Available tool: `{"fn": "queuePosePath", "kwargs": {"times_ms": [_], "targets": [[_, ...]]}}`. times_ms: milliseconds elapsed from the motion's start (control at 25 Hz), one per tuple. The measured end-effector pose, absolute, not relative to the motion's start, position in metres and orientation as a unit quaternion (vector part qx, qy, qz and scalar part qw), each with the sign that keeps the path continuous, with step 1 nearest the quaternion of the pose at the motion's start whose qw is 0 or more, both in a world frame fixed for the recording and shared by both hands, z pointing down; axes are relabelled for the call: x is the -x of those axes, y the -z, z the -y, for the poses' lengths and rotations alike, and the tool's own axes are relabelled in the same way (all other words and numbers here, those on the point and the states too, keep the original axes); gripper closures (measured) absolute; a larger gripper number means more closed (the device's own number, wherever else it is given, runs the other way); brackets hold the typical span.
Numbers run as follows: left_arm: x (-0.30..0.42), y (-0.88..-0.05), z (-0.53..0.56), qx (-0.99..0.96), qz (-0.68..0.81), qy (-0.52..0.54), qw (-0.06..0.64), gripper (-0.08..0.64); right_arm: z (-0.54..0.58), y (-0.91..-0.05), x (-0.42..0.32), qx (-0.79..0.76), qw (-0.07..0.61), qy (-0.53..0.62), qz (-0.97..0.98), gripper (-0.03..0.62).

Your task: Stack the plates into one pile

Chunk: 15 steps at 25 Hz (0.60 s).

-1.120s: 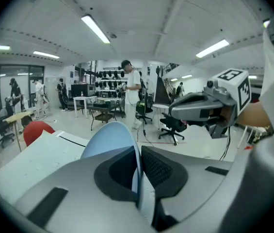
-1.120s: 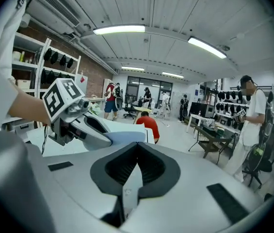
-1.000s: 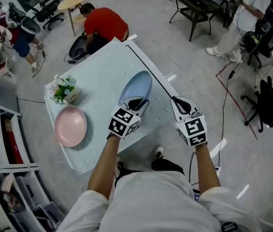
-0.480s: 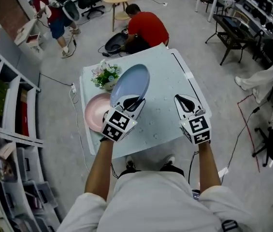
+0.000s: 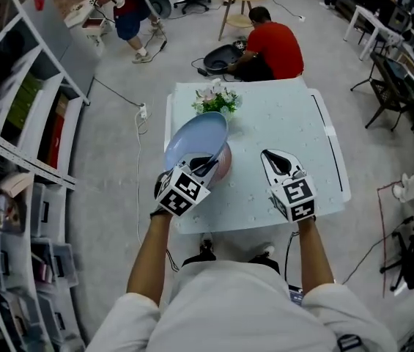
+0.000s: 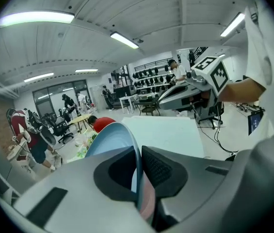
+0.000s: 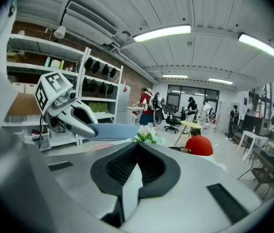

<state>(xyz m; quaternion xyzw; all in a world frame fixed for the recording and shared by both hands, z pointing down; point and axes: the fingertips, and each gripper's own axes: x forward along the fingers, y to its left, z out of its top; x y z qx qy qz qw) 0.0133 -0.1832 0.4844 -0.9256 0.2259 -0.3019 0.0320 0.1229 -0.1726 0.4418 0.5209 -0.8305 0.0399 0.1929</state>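
My left gripper (image 5: 207, 163) is shut on the near rim of a pale blue plate (image 5: 194, 138) and holds it tilted above the table (image 5: 287, 123). Right under it lies a pink plate (image 5: 224, 164), mostly hidden by the blue one. In the left gripper view the blue plate's rim (image 6: 136, 149) is pinched between the pads, and pink (image 6: 147, 202) shows just below. My right gripper (image 5: 272, 157) is shut on nothing and hovers over the table's near right part. From its own view the blue plate (image 7: 112, 130) shows side-on.
A small pot of flowers (image 5: 217, 98) stands at the table's far left, just beyond the plates. A person in a red shirt (image 5: 273, 47) crouches past the far edge. Shelving (image 5: 16, 160) runs along the left. Cables lie on the floor.
My left gripper has carried the blue plate leftward until it hangs over the pink plate. My right gripper has stayed shut and kept its place beside it.
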Motion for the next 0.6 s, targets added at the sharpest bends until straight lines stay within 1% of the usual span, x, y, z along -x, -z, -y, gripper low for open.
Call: {"fn": "queuePosePath", "kwargs": {"times_ms": [80, 200, 280, 360, 440, 600], "targets": [[0.001, -0.501, 0.186, 0.924, -0.213, 0.316, 0.026, 0.514, 0.18, -0.448, -0.106, -0.516, 0.182, -0.059, 0.835, 0.578], [0.014, -0.53, 0.192, 0.921, -0.192, 0.339, 0.016, 0.512, 0.188, -0.462, -0.088, -0.511, 0.183, -0.075, 0.837, 0.578], [0.018, -0.55, 0.193, 0.915, -0.167, 0.365, 0.032, 0.508, 0.192, -0.472, -0.08, -0.512, 0.185, -0.085, 0.834, 0.578], [0.017, -0.569, 0.191, 0.906, -0.131, 0.396, 0.068, 0.508, 0.194, -0.482, -0.074, -0.514, 0.184, -0.099, 0.832, 0.578], [0.013, -0.586, 0.189, 0.9, -0.098, 0.416, 0.088, 0.509, 0.193, -0.49, -0.069, -0.511, 0.184, -0.115, 0.832, 0.578], [0.005, -0.615, 0.184, 0.899, -0.043, 0.43, 0.073, 0.514, 0.19, -0.502, -0.069, -0.526, 0.196, -0.124, 0.818, 0.578]]}}
